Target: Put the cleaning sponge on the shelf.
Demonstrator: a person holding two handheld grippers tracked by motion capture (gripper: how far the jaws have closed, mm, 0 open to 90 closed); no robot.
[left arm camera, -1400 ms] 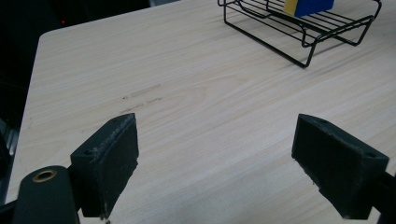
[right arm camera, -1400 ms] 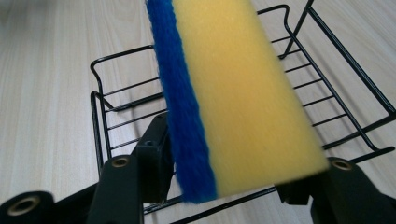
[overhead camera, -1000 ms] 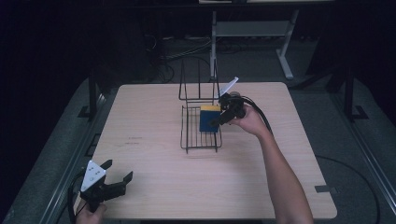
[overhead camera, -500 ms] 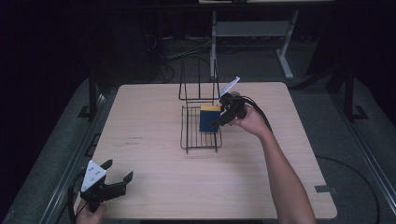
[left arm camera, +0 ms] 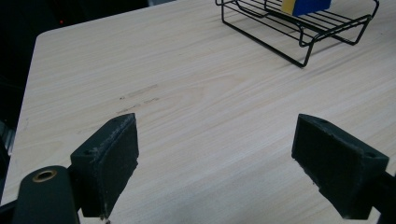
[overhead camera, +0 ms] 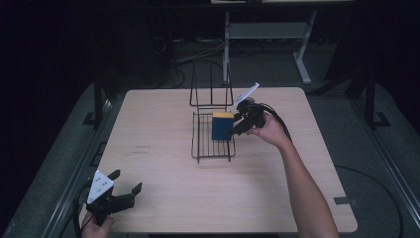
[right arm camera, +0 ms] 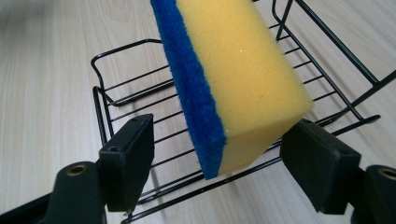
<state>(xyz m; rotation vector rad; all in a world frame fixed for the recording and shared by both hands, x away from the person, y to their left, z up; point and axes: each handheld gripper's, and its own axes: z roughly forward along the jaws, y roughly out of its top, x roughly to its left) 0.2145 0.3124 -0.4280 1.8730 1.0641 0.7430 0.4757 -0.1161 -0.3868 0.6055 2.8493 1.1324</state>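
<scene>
A yellow sponge with a blue scouring side (overhead camera: 221,127) (right arm camera: 243,79) stands tilted on its edge in a black wire rack (overhead camera: 213,148) (right arm camera: 126,88) at the table's middle. My right gripper (overhead camera: 234,125) (right arm camera: 217,168) reaches in from the rack's right side. Its jaws have just been opening and stand open with the sponge between them. The left pad (right arm camera: 128,158) is clear of the blue face. My left gripper (overhead camera: 128,180) (left arm camera: 215,163) rests open and empty near the table's front left corner, pointing toward the rack (left arm camera: 299,32).
The rack has an upright wire back (overhead camera: 210,89) on its far side. The wooden table (overhead camera: 158,114) has a few faint dark marks left of the rack. Dark floor, cables and a metal stand lie beyond the far edge.
</scene>
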